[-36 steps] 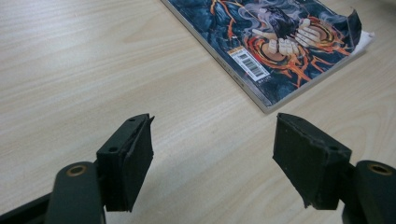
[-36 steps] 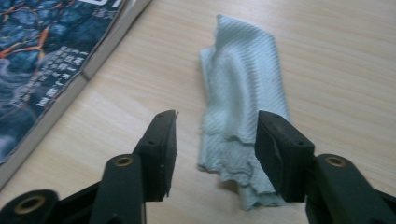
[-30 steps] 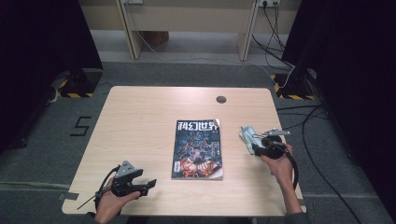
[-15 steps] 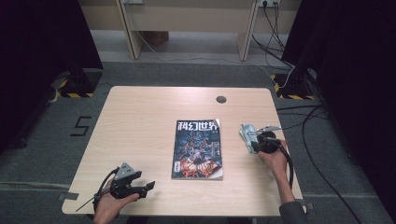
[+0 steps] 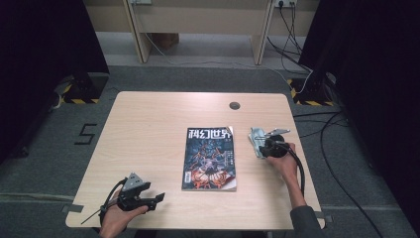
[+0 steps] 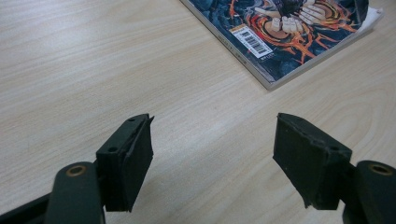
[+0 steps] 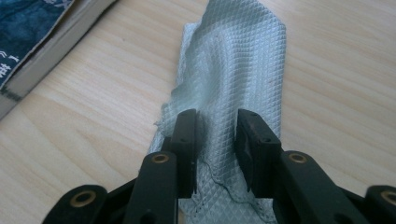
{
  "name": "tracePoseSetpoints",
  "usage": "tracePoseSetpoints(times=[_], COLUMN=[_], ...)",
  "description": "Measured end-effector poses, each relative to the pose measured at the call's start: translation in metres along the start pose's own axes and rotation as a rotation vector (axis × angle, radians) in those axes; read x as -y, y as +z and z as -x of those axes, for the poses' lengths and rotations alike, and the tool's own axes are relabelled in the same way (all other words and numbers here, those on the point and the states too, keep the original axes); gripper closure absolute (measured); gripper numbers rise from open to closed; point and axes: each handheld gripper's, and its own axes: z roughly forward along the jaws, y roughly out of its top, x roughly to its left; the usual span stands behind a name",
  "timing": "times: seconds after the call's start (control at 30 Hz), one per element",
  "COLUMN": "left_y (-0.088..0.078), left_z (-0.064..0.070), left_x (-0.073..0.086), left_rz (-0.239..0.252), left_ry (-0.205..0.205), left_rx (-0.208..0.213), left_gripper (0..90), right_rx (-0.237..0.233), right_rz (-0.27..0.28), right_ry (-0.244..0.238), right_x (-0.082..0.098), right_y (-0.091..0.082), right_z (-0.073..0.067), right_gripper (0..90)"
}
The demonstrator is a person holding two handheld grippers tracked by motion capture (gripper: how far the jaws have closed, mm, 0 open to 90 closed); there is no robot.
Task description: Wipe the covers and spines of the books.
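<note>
Pale grey-green cloth (image 7: 238, 70) with a fine diamond weave; magazine (image 5: 209, 158) cover dark blue (orange-red swirls below); table (image 5: 148, 134) light wood.

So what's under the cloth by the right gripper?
The cloth lies on the bare table, right of the magazine. The right gripper pinches a raised fold of it. Whatever lies beneath the cloth is covered.

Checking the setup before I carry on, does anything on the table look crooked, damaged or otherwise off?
Only the grey cloth: it lies rumpled beside the magazine, one edge curled up, with the right gripper pinching a raised fold. The magazine lies flat and looks undamaged.
</note>
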Motion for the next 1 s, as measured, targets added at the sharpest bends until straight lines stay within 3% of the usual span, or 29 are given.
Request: tracePoseSetpoints(times=[0.27,0.4,0.63,0.8,1.0], left_y=[0.001,0.001,0.0,-0.001,-0.001], left_z=[0.0,-0.002,-0.002,-0.002,-0.002], left_x=[0.001,0.001,0.001,0.001,0.002], left_rz=[-0.008,-0.005,-0.007,-0.006,-0.006], left_ry=[0.01,0.01,0.014,0.017,0.023], left_rx=[-0.003,-0.013,-0.025,-0.026,-0.029], left_gripper=[27.7,27.6,27.5,27.4,27.3], right_rx=[-0.012,-0.009,-0.054,-0.085,-0.123], right_rz=[0.019,0.065,0.135,0.165,0.162], right_ry=[-0.004,0.032,0.103,0.109,0.097], right_x=[-0.006,-0.007,-0.002,0.006,0.021], right_y=[0.001,-0.012,-0.04,-0.058,-0.071], right_z=[-0.006,-0.006,-0.013,-0.025,-0.044], right_gripper=[63.0,53.5,38.2,33.1,28.6])
